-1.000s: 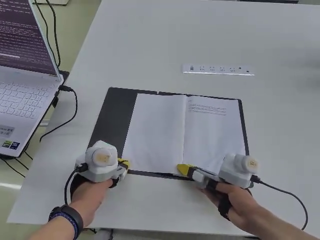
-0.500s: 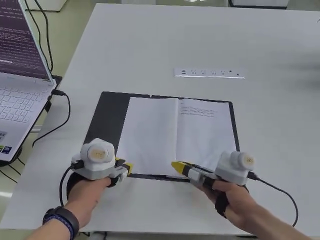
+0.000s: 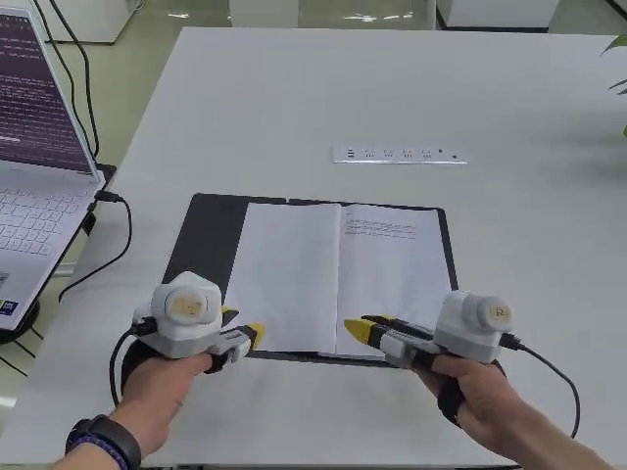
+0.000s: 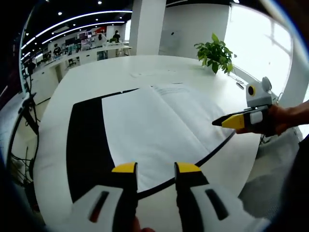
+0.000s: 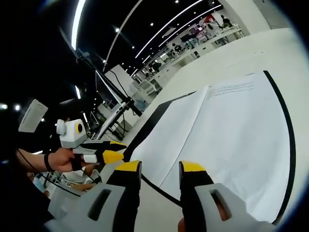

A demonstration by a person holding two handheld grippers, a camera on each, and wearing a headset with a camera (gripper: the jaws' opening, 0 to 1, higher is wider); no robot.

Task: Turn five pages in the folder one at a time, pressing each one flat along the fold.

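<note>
The black folder (image 3: pixel 204 245) lies open on the white table, with a blank white page (image 3: pixel 284 274) on the left and a page with a few printed lines (image 3: pixel 394 269) on the right. My left gripper (image 3: pixel 250 335) rests at the folder's near edge by the left page's bottom corner, jaws a little apart and empty (image 4: pixel 155 169). My right gripper (image 3: pixel 357 329) lies at the near edge just right of the fold, pointing left, open with nothing between its jaws (image 5: pixel 160 168). The right gripper view looks across the folder's pages (image 5: pixel 227 125).
A white power strip (image 3: pixel 397 155) lies beyond the folder. A laptop (image 3: pixel 29 196) stands off the table's left side, with a black cable (image 3: pixel 110 250) trailing past the edge. A potted plant (image 4: pixel 215 55) stands far behind.
The head camera has shifted, so the whole picture slid. Both grippers stay at the folder's near edge. No page has moved.
</note>
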